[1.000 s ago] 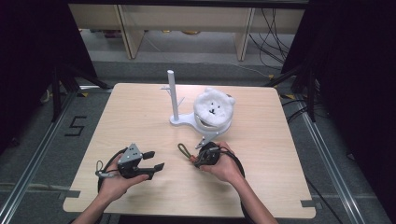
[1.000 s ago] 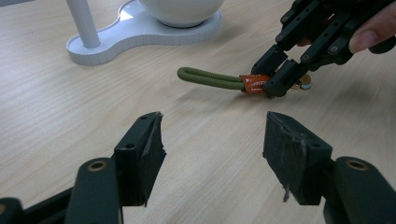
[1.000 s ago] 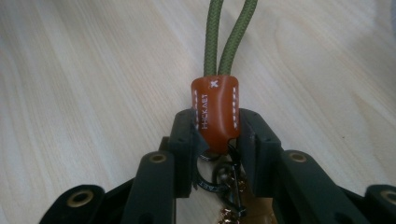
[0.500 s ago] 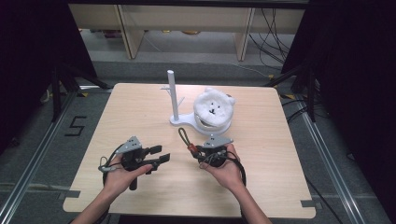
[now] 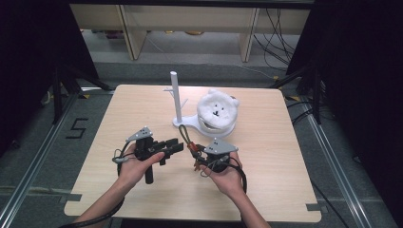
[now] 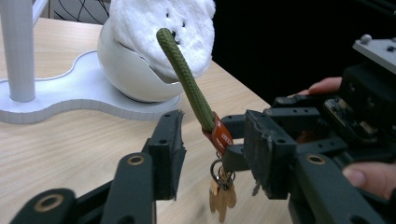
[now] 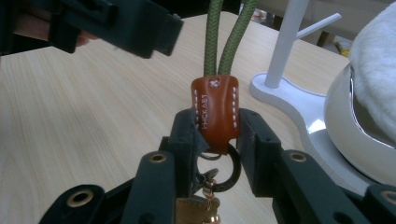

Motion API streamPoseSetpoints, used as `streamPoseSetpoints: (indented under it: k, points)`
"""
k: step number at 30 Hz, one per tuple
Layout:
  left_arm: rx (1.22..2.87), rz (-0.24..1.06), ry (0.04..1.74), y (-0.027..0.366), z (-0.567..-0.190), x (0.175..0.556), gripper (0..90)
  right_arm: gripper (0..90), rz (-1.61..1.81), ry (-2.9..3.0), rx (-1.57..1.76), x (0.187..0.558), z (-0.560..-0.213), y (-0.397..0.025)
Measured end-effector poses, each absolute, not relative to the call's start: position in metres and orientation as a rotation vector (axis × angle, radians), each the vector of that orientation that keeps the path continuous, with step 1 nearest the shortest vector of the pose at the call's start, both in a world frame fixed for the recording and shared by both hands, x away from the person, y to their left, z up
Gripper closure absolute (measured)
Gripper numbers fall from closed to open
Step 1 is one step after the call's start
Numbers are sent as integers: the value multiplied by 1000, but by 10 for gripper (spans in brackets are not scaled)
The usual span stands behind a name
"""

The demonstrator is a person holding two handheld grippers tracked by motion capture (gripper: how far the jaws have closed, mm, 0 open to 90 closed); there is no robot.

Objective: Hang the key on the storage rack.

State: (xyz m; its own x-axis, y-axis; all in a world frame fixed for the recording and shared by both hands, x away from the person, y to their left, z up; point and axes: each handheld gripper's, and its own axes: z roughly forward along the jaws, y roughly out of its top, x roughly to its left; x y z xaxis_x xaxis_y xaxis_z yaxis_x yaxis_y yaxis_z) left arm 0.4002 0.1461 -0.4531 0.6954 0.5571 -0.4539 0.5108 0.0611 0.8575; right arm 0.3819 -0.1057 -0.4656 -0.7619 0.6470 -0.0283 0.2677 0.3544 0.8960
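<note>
My right hand-held gripper (image 7: pixel 215 133) is clamped on the keychain's orange leather tab (image 7: pixel 215 112), its green cord loop (image 6: pixel 187 79) rising just above the counter (image 5: pixel 266 156). My left hand-held gripper (image 6: pixel 212 154) stands apart, jaws either side of that cord.

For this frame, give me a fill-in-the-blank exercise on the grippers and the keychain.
1. The right gripper is shut on the keychain's ____ leather tab.
2. The left gripper has its jaws ____.
3. The green cord loop points ____ from the tab.
4. The fluffy white bear-faced plush sits in a white ____.

Missing words: orange; open; up; bowl
</note>
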Motion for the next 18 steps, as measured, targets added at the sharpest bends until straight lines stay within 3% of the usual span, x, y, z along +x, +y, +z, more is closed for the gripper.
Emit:
streamPoseSetpoints:
  k: [18]
  points:
    - [1520, -23, 923, 144, -453, 408, 756, 690, 1394, 2206, 743, 380, -462, -102]
